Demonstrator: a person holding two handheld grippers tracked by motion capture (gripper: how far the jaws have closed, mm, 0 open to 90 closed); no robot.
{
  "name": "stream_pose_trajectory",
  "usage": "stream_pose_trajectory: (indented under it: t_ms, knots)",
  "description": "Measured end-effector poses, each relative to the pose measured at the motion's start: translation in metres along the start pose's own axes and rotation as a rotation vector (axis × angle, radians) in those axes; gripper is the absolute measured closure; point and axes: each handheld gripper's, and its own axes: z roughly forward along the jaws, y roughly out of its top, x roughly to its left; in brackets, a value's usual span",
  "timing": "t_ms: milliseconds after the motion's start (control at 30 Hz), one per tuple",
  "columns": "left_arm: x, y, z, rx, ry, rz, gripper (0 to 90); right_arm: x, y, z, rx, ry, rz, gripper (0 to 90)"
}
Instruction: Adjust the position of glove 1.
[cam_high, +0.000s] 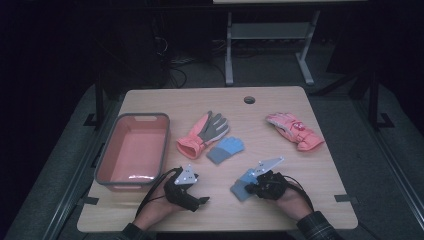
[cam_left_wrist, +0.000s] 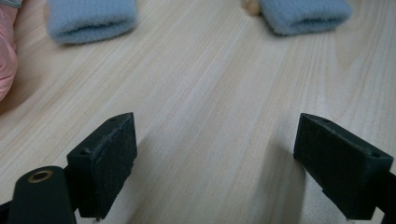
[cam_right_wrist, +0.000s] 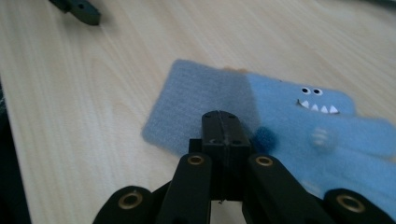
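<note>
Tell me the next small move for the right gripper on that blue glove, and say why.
Probably open the right gripper: its jaws are pressed together above the blue monster-face glove with no fabric visibly between them, so it cannot pick the glove up. Once open, lower it over the grey-blue cuff and close.
</note>
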Motion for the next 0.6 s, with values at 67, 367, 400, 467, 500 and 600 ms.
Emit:
stream_pose_trajectory:
  t_ms: [67, 367, 400, 467, 500, 600]
  knots:
    - [0.0, 0.0, 0.0, 0.001, 0.0, 0.001, 12.6, 0.004, 0.001, 0.002, 0.004, 0.01, -0.012, 90.0]
    - [0.0, 0.0, 0.0, 0.0, 0.001, 0.0, 12.6, 0.002, -0.001, -0.018, -0.078, -0.004, 0.014, 90.0]
    - [0.0, 0.0, 0.0, -0.001, 0.0, -0.001, 12.6, -0.003, -0.005, -0.024, -0.089, -0.023, 0.026, 90.0]
    - [0.0, 0.0, 0.0, 0.003, 0.0, 0.001, 12.6, -0.011, -0.016, -0.035, -0.104, -0.051, 0.057, 90.0]
    - [0.0, 0.0, 0.0, 0.003, -0.001, 0.003, 12.6, -0.015, -0.022, -0.039, -0.116, -0.068, 0.073, 90.0]
    - [0.0, 0.0, 0.0, 0.002, 0.0, 0.005, 12.6, -0.024, -0.038, -0.052, -0.147, -0.114, 0.1, 84.3]
